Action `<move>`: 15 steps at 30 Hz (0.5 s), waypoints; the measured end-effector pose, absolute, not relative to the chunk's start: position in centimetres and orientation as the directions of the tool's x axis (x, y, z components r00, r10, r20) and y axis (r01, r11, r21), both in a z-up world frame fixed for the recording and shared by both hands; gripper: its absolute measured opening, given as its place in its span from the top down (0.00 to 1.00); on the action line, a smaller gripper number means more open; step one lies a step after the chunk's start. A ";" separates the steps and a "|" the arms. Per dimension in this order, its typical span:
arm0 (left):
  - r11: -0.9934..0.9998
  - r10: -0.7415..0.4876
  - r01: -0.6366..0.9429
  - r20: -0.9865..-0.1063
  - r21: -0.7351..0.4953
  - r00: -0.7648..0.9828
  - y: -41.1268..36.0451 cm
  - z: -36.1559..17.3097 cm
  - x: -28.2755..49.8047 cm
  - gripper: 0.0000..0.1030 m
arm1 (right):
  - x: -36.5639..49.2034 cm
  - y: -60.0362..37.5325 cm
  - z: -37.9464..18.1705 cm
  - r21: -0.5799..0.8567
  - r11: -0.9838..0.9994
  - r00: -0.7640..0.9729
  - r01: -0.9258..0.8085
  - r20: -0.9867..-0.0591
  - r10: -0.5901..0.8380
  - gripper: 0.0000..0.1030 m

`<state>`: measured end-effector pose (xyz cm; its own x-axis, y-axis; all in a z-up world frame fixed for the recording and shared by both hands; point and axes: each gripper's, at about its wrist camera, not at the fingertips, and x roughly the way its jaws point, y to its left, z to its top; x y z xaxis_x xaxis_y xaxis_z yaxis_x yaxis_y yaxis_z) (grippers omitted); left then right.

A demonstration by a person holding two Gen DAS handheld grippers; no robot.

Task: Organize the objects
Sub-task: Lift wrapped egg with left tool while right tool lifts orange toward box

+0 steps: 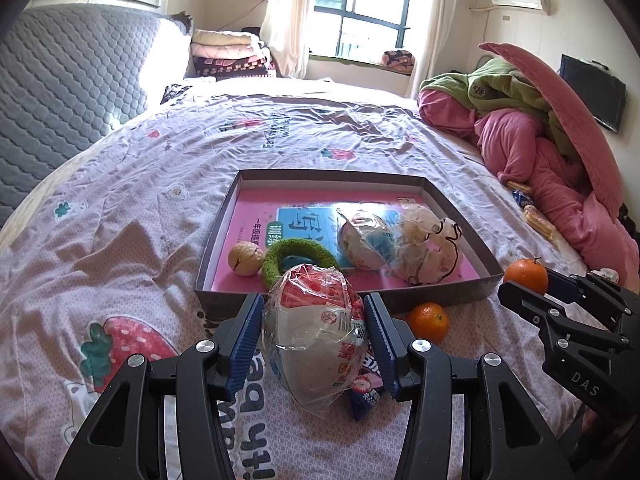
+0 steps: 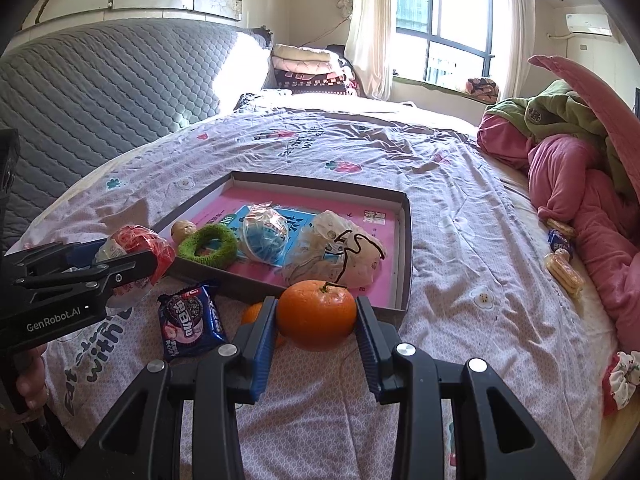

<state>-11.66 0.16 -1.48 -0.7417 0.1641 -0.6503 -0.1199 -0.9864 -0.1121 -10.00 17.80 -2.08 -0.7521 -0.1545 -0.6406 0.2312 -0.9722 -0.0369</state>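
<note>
Only the right wrist view shows the blue cookie packet (image 2: 191,322) whole, flat on the quilt (image 2: 460,184). Left gripper (image 1: 314,340) pinches a crinkly plastic-wrapped ball (image 1: 314,328); right gripper (image 2: 316,328) pinches a round glossy orange (image 2: 317,314), both before the cardboard tray (image 1: 452,206).

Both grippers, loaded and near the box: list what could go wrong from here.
1. The left gripper holds a red snack ball by its slippery wrap; it may slide out.
2. The right gripper holds a round orange that could roll off.
3. The box is crowded near its front; drops may bounce out.
</note>
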 end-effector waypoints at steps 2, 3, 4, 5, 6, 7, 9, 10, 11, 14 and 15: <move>-0.987 0.162 -0.118 -0.648 -0.111 -0.744 0.1 -1.4 -12.0 0.48 | -10.3 17.7 -2.0 -0.037 -0.972 -0.752 0.232 -0.640 -0.155 0.63; -0.987 0.163 -0.119 -0.647 -0.112 -0.745 0.1 -1.3 -12.1 0.48 | -10.5 17.7 -1.9 -0.038 -0.972 -0.754 0.232 -0.638 -0.155 0.63; -0.987 0.161 -0.119 -0.646 -0.110 -0.746 0.1 -1.3 -12.2 0.48 | -10.6 17.7 -1.9 -0.039 -0.972 -0.754 0.233 -0.638 -0.155 0.63; -0.987 0.162 -0.121 -0.645 -0.108 -0.747 0.2 -1.3 -12.4 0.48 | -10.8 17.6 -1.8 -0.041 -0.971 -0.755 0.234 -0.637 -0.155 0.63; -0.987 0.163 -0.122 -0.645 -0.108 -0.746 0.2 -1.3 -12.6 0.48 | -10.9 17.6 -1.8 -0.042 -0.971 -0.757 0.234 -0.635 -0.155 0.63; -0.987 0.163 -0.122 -0.647 -0.108 -0.745 0.2 -1.4 -12.7 0.48 | -11.1 17.6 -1.7 -0.043 -0.971 -0.758 0.234 -0.634 -0.154 0.63; -0.986 0.165 -0.124 -0.648 -0.109 -0.744 0.3 -1.5 -13.0 0.48 | -11.4 17.5 -1.6 -0.042 -0.971 -0.758 0.235 -0.633 -0.156 0.63; -0.986 0.166 -0.126 -0.646 -0.108 -0.745 0.4 -1.5 -13.2 0.48 | -11.6 17.5 -1.6 -0.042 -0.971 -0.758 0.235 -0.633 -0.156 0.63; -0.986 0.164 -0.127 -0.645 -0.104 -0.747 0.4 -1.5 -13.3 0.48 | -11.8 17.5 -1.5 -0.042 -0.971 -0.759 0.234 -0.632 -0.156 0.63; -0.986 0.166 -0.130 -0.645 -0.103 -0.746 0.5 -1.6 -13.8 0.48 | -12.3 17.5 -1.4 -0.039 -0.971 -0.759 0.236 -0.632 -0.159 0.63; -0.986 0.164 -0.129 -0.644 -0.102 -0.747 0.5 -1.6 -14.0 0.48 | -12.5 17.4 -1.4 -0.041 -0.971 -0.759 0.236 -0.631 -0.158 0.63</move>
